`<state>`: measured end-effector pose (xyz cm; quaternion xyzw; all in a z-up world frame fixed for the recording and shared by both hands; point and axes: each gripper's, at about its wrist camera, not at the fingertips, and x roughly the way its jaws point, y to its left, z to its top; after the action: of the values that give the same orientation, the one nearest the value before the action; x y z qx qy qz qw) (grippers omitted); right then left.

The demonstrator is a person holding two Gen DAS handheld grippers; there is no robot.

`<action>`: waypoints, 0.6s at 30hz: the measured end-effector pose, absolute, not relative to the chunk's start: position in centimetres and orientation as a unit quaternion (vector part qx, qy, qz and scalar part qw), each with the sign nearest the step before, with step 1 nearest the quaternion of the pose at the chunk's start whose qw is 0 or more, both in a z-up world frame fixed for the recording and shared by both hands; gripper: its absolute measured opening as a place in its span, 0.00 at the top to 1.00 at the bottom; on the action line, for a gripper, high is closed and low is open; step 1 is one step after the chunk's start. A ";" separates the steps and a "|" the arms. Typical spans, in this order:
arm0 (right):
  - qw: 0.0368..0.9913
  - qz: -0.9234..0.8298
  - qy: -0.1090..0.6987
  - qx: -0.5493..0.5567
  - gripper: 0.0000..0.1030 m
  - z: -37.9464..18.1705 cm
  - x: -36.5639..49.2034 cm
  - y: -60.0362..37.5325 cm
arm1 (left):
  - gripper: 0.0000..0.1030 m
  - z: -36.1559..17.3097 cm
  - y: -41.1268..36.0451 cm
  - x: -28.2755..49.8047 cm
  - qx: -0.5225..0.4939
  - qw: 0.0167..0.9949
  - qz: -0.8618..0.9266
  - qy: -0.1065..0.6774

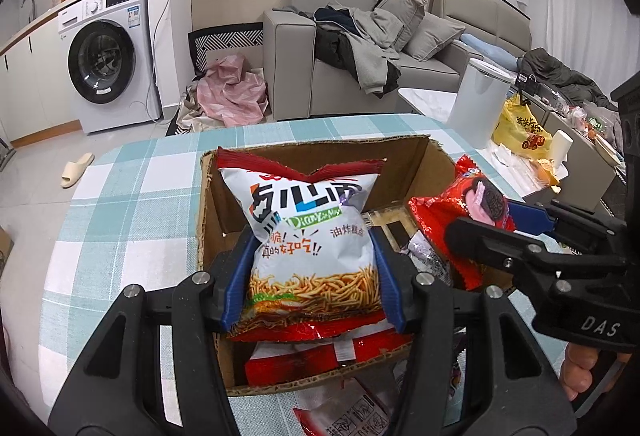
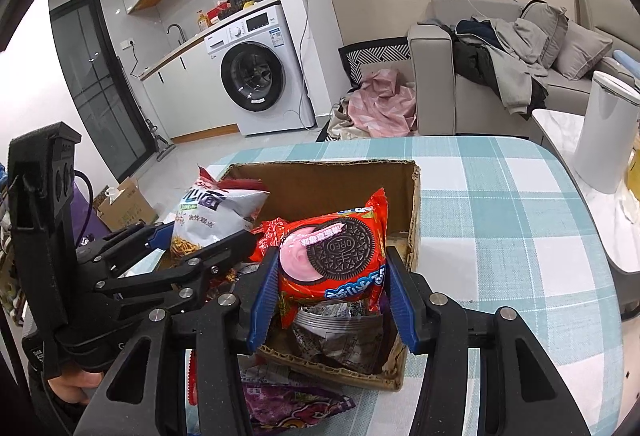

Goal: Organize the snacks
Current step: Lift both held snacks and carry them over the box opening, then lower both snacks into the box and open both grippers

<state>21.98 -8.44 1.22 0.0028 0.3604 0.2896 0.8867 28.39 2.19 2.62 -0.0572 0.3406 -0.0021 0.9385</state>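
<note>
Over an open cardboard box (image 1: pixel 424 155) on a table covered in a teal-and-white checked cloth (image 1: pixel 132 191), the left gripper (image 1: pixel 312 276) is clamped on a white noodle-snack bag (image 1: pixel 312 232) — its blue pads pressing both sides of the pack, held above the box's left half. The right gripper (image 2: pixel 332 288) is closed on a red Oreo packet (image 2: pixel 336 256), held over the box's right side, just beside the noodle bag. More wrapped snacks lie inside the box and on the cloth in front of it — among them a purple packet (image 2: pixel 292 408).
</note>
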 end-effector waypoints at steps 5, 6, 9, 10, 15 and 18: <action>0.892 0.289 0.347 0.004 0.49 1.8 21.6 -8.8 | 0.49 2.7 2.3 28.2 -0.060 0.939 -0.003 0.339; 0.893 0.289 0.346 0.003 0.48 1.9 21.5 -8.8 | 0.48 2.8 2.4 28.0 -0.059 0.940 -0.003 0.337; 0.895 0.288 0.340 0.003 0.36 2.3 21.1 -9.2 | 0.40 3.5 2.4 27.3 -0.057 0.943 0.001 0.328; 0.896 0.288 0.337 0.004 0.32 2.4 21.0 -9.3 | 0.34 3.7 2.4 27.0 -0.055 0.944 0.002 0.326; 0.900 0.285 0.330 0.016 0.16 2.9 20.3 -10.2 | 0.19 4.7 2.3 25.7 -0.055 0.947 -0.003 0.316; 0.901 0.285 0.327 0.020 0.10 3.1 19.9 -10.7 | 0.17 4.9 2.1 25.0 -0.046 0.947 0.001 0.318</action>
<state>19.90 -10.72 3.05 0.0200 0.3272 0.2845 0.9009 24.99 2.07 4.94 -0.0462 0.3180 0.0007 0.9469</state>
